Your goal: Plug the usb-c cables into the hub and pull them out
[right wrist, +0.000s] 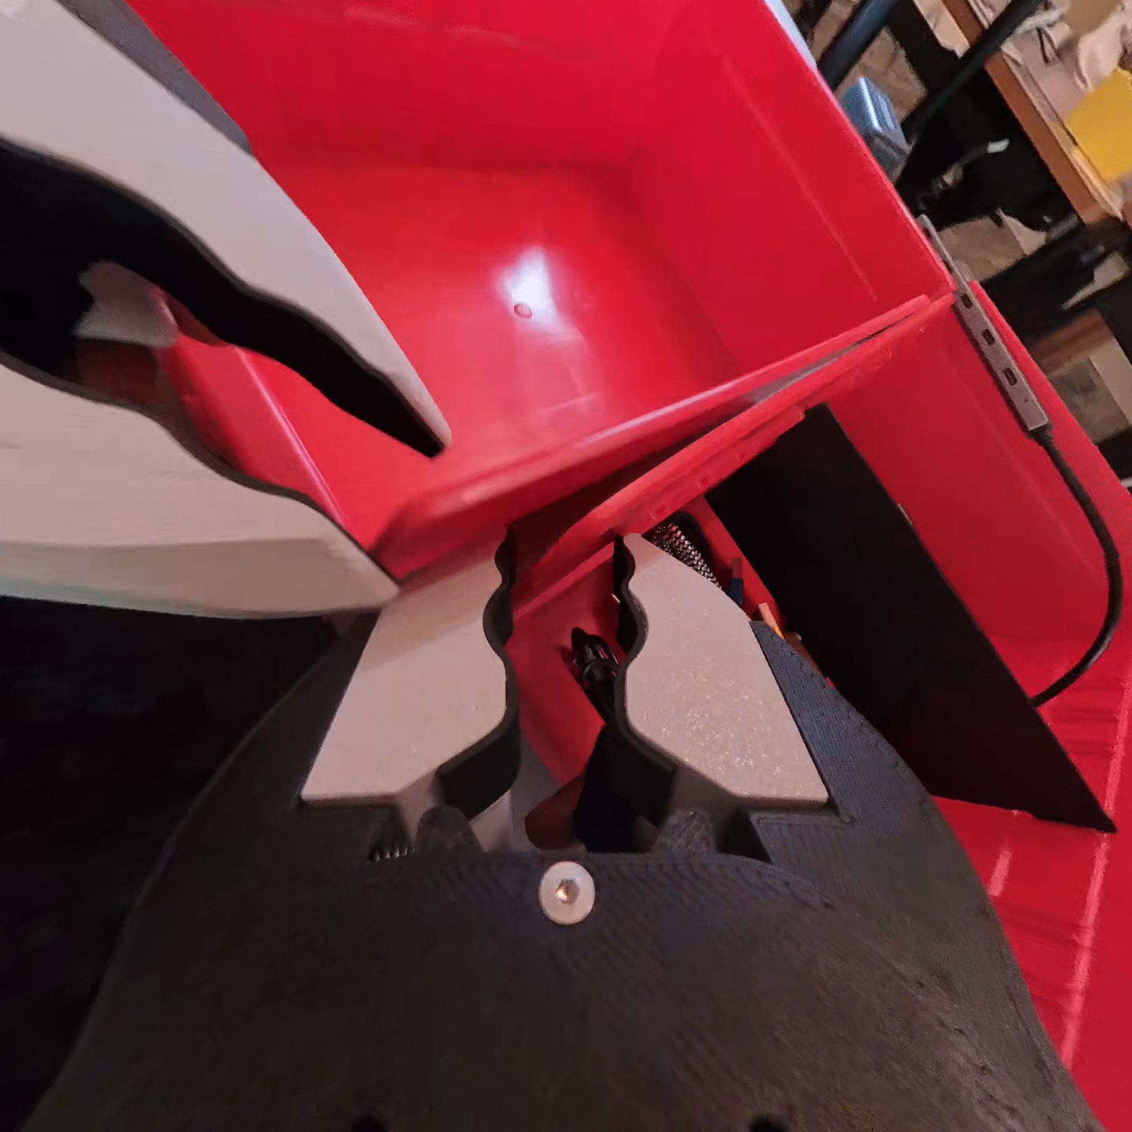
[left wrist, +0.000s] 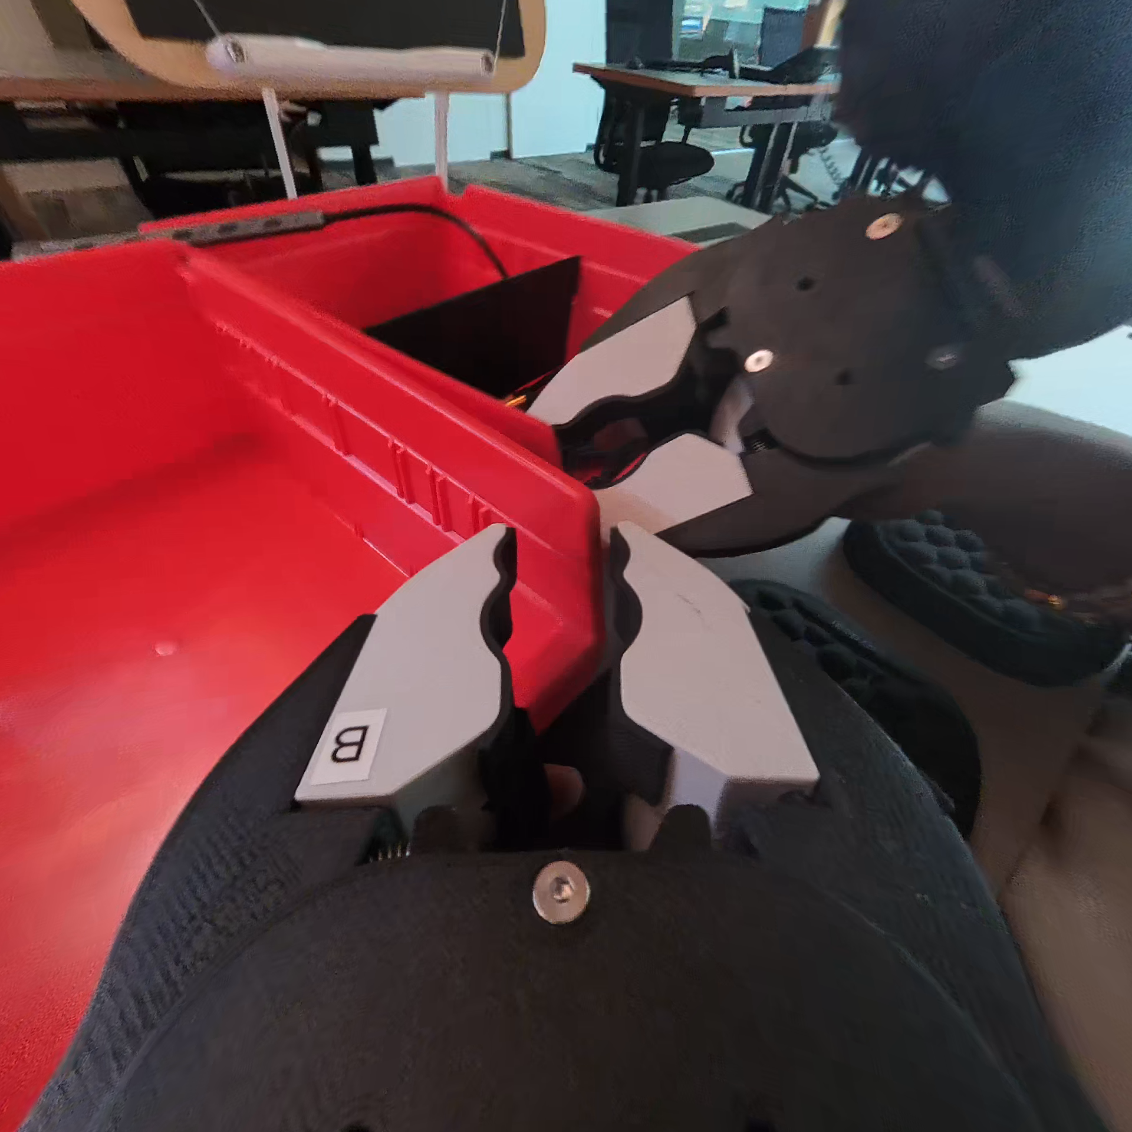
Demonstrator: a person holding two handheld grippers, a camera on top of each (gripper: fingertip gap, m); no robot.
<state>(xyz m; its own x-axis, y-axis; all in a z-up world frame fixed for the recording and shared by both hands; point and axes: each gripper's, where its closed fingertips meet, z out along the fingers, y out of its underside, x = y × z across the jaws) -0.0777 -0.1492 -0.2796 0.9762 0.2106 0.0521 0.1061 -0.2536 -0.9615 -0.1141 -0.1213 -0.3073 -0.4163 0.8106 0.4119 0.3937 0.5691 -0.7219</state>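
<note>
Two red bins stand side by side. A slim grey hub lies along their far rim, and its black lead drops into the right bin behind a black divider panel. My left gripper is open and straddles the near corner of the left bin. My right gripper is open, its jaws either side of the right bin's near wall. In the right wrist view, my right gripper has a black cable and a braided cable just beyond it. The hub is far right.
The left gripper fills the left of the right wrist view. A person's black shoes rest to the right of the bins. A wooden board with a white rod hangs behind. Desks and office chairs stand farther back. The gap from one gripper's tips to the other's is roughly 5 cm.
</note>
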